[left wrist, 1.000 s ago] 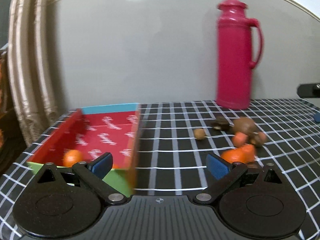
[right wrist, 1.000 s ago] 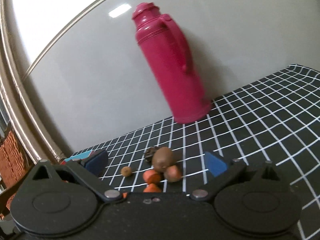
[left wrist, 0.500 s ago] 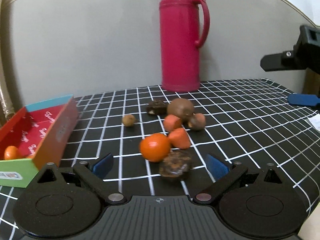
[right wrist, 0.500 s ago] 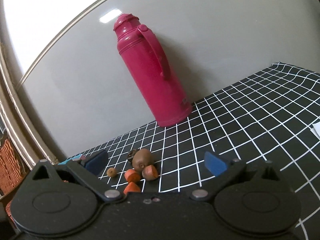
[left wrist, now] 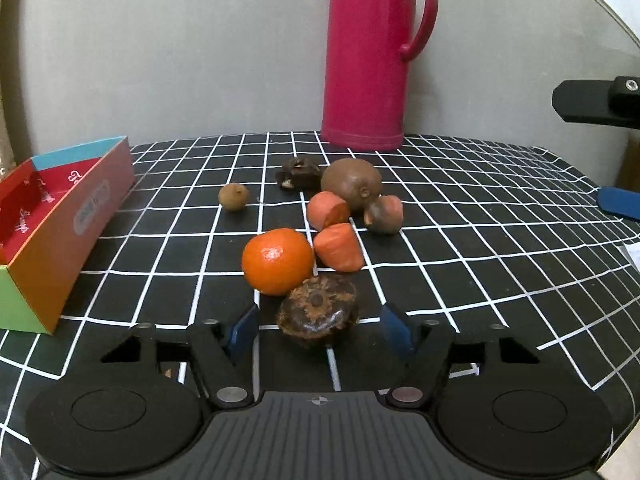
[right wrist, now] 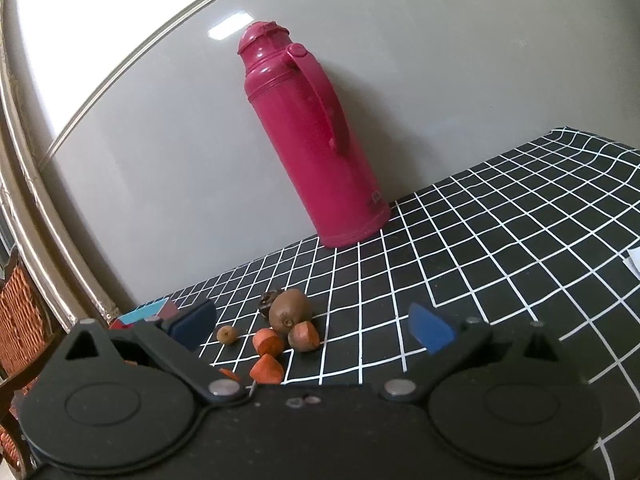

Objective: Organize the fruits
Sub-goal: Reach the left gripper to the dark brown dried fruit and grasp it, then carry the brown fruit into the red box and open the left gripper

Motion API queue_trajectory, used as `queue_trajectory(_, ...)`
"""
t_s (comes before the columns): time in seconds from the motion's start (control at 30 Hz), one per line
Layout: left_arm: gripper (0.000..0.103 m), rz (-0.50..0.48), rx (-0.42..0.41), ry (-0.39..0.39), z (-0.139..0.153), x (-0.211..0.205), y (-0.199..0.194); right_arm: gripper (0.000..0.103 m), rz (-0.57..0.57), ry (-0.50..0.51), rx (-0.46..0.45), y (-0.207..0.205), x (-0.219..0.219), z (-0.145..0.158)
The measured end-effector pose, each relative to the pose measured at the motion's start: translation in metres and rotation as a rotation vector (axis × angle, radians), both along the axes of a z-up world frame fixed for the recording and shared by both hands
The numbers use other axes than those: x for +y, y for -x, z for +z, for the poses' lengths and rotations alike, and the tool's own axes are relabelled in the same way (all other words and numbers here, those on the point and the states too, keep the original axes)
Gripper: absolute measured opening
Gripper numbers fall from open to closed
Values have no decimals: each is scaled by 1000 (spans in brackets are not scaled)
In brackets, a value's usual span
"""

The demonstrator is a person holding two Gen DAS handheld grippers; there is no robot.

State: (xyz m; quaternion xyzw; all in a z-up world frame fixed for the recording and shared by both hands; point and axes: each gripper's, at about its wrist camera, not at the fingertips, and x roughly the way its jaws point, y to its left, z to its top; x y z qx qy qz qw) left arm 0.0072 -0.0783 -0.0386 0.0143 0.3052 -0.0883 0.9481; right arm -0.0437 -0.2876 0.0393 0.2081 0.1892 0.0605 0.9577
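The left claw (left wrist: 318, 330) is closing around a dark brown, flattish fruit (left wrist: 317, 314) lying on the desk (left wrist: 480, 240), stem scar facing the camera; its pads are not yet touching it. A tangerine (left wrist: 277, 261) touches the fruit behind. The box (left wrist: 60, 236) sits left. The right claw (right wrist: 312, 326) is released.

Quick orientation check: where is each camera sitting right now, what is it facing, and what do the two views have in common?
Left wrist: rides the left hand-held gripper, angled down at the black grid tablecloth; its closing blue pads flank a dark brown wrinkled fruit, not yet pressing.
Right wrist: rides the open right hand-held gripper, looking across the table; nothing between its pads.
Shared: the tall magenta thermos flask, brown kiwi, orange fruit pieces, colourful cardboard box.
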Motion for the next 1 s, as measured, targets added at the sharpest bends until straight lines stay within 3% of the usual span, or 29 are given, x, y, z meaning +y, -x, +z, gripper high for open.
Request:
queue_trajectory(0.1, 67, -5, -7, -18, -1, -5, 0, 103, -3, 0, 3, 2, -1, -1)
queue_trajectory(0.17, 61, -7, -14, -24, -2, -9, 1, 103, -4, -1, 7, 2, -1, -2)
queue_trajectory(0.23, 43, -3, -22, -31, -1, -10, 0, 103, -4, -2, 8, 3, -1, -2)
queue_trajectory(0.47, 43, 7, -29, 6, 1, -2, 0, 103, -3, -5, 15, 2, 0, -3)
queue_trajectory(0.73, 43, 21, -95, 10, 15, 13, 8, 103, 10, 4, 21, -3, 4, -4)
queue_trajectory(1.0, 43, 104, -145, 31, 32, 54, 9, 103, 43, 15, 23, -11, 18, -5)
